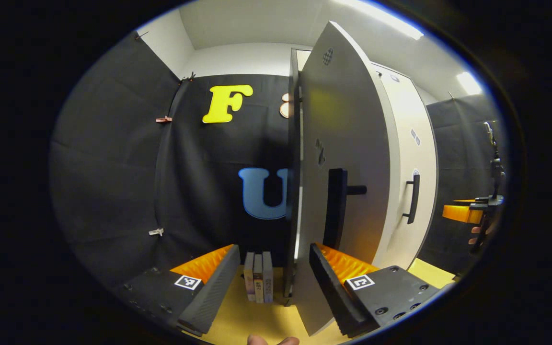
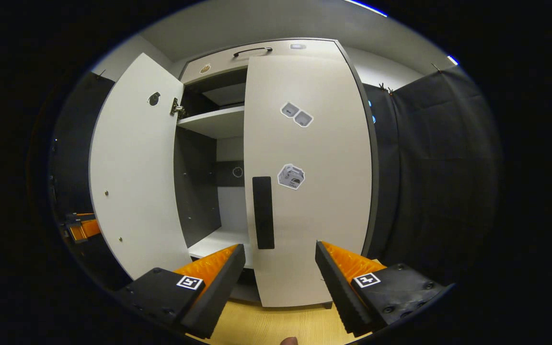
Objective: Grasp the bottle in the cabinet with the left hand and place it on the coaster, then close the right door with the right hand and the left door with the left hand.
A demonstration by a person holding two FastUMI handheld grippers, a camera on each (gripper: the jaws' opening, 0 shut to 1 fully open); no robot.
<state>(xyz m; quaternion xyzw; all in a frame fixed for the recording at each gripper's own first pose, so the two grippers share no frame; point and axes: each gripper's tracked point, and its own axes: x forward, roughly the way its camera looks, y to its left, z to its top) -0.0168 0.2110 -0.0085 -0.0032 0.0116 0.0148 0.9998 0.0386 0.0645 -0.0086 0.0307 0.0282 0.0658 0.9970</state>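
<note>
The cabinet's left door (image 1: 348, 143) stands open, seen almost edge-on, its dark handle (image 1: 336, 208) facing me. My left gripper (image 1: 273, 261) is open and the door's edge lies between its fingers; I cannot tell whether they touch it. In the right gripper view the right door (image 2: 307, 182) lies flat against the cabinet front, its handle (image 2: 262, 212) just above and between the fingers of my open right gripper (image 2: 280, 247). The left door (image 2: 134, 177) swings out at the left. Bare shelves (image 2: 213, 122) show in the gap.
Three small books (image 1: 258, 282) stand on the yellow table (image 1: 252, 321) by the left door's foot. The right gripper (image 1: 472, 213) and a hand show far right in the left gripper view. The left gripper (image 2: 79, 227) peeks out behind the open door.
</note>
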